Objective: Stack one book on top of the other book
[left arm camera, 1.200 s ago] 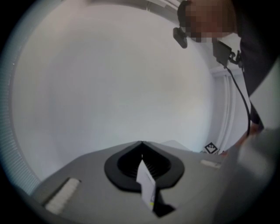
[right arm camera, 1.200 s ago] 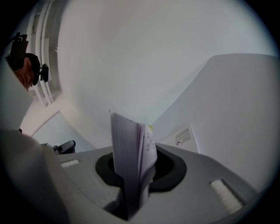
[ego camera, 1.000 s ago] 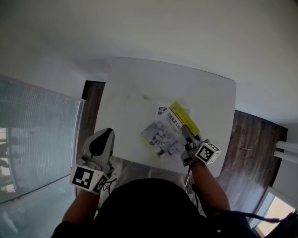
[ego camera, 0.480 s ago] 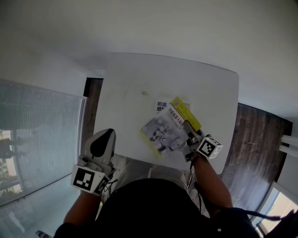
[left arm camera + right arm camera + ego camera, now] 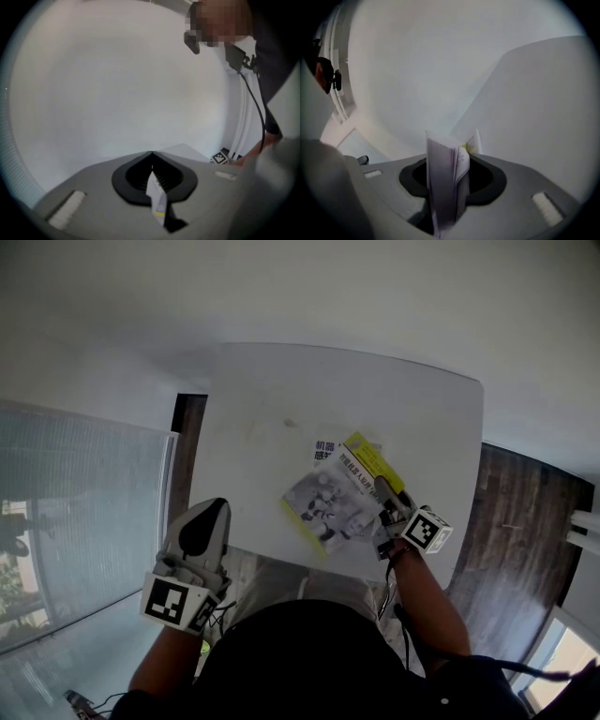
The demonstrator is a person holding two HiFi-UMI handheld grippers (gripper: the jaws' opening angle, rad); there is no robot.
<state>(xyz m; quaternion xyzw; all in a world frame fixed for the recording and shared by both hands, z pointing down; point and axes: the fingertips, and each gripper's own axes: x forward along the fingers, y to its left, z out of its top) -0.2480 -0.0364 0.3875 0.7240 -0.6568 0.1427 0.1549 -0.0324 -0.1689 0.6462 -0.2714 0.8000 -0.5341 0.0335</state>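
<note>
- Head view, nearest: the person (image 5: 309, 662) leans over the near edge. The left gripper (image 5: 214, 512) hangs off the near left corner of the worktop (image 5: 281, 390), in the same place as a second ago.
- Only the left gripper view shows that gripper's jaws. Their tips meet, and a small white slip (image 5: 157, 199) with a yellow mark stands in the dark hollow behind them.
- The right gripper (image 5: 382, 489) reaches in over the near right edge, its marker cube (image 5: 427, 531) just inside the rim. Compared with the earlier frame it sits a touch further right in the picture, and it is at the same corner of the top book (image 5: 323, 502).
- In the right gripper view, the top book's page edge stands upright between the jaws, which have just been opening. Dark gaps show on both sides of the pages, so the pads seem no longer to pinch it. The head view is too small to show this.
- The top book has a grey cover with yellow trim. It lies slanted across the lower book (image 5: 372, 462) and touches it. The lower book's yellow spine and one white corner stick out on the far side, much as before.
- Both books sit in the near right part of the white worktop.
- Dark wooden floor (image 5: 525, 521) lies beyond the worktop's right edge. Only the head view shows it.
</note>
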